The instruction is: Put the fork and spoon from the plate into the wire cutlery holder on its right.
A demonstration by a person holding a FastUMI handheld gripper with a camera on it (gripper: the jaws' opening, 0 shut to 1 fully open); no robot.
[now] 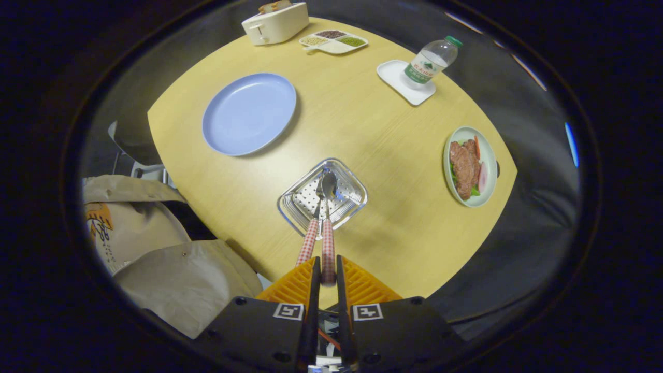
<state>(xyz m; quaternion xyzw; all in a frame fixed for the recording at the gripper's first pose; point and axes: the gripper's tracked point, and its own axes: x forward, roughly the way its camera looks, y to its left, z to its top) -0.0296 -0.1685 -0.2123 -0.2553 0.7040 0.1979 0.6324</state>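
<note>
Here, gripper (327,272) clamped on the checked spoon handle (328,251), shiny bowl down in the perforated square metal holder (352,182). Beside it, fork (309,238) with matching handle, tines hard to make out. Beyond, smooth round blue plate (248,114) on the wood-grain table (373,140).

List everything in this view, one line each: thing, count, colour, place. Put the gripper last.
Table: one, light wood, under everything.
Plate: one, blue, beyond the holder, bare.
Wire cutlery holder: one, silver, just ahead of the fingers.
Spoon: one, red-checked handle, between the fingers, bowl in the holder.
Fork: one, red-checked handle, beside the spoon.
Toaster: one, cream, far edge.
Divided dish: one, white, beside the toaster.
Water bottle: one, clear, green cap, on a white tray.
Food plate: one, pale green, right of the holder.
Bags: two, tan, beside the table.
Gripper: one, shut on the spoon handle.
</note>
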